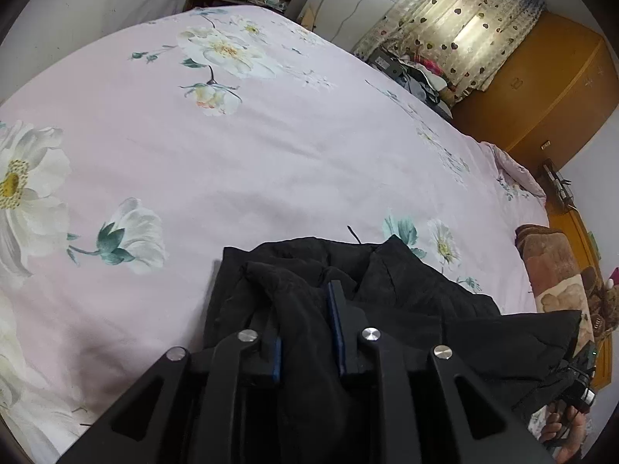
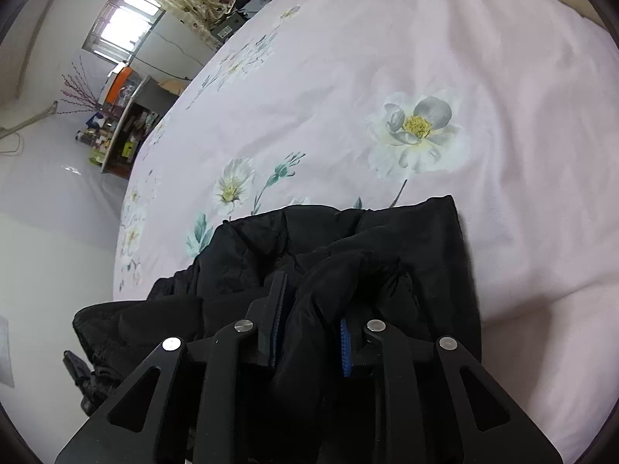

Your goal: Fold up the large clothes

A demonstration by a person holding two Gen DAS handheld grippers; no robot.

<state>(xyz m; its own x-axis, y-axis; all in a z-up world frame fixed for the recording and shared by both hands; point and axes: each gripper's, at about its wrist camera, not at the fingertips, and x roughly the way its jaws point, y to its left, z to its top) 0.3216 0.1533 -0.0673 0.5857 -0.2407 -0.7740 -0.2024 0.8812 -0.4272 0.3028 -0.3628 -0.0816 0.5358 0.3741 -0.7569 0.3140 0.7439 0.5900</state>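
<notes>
Black garment [image 1: 406,309]: large, padded-looking, bunched on floral bed sheet [image 1: 271,154], directly ahead of and under both tools. Left tool [image 1: 305,323]: fingers part-closed, thick fold of fabric pinched betw. blue pads, some gap remaining. Right tool [image 2: 313,309]: same, narrowed onto a raised ridge of cloth. Two-point hold prob. meant to lift one edge evenly and carry it over for a fold w/o sagging in the middle. Straight outer edge visible just off each tool's outboard side; far edge lies beyond fingertips. Long axis appears to run crosswise, tool to tool; collar vs. hem end not discernible. Sheet beyond tips bare apart from its print.
</notes>
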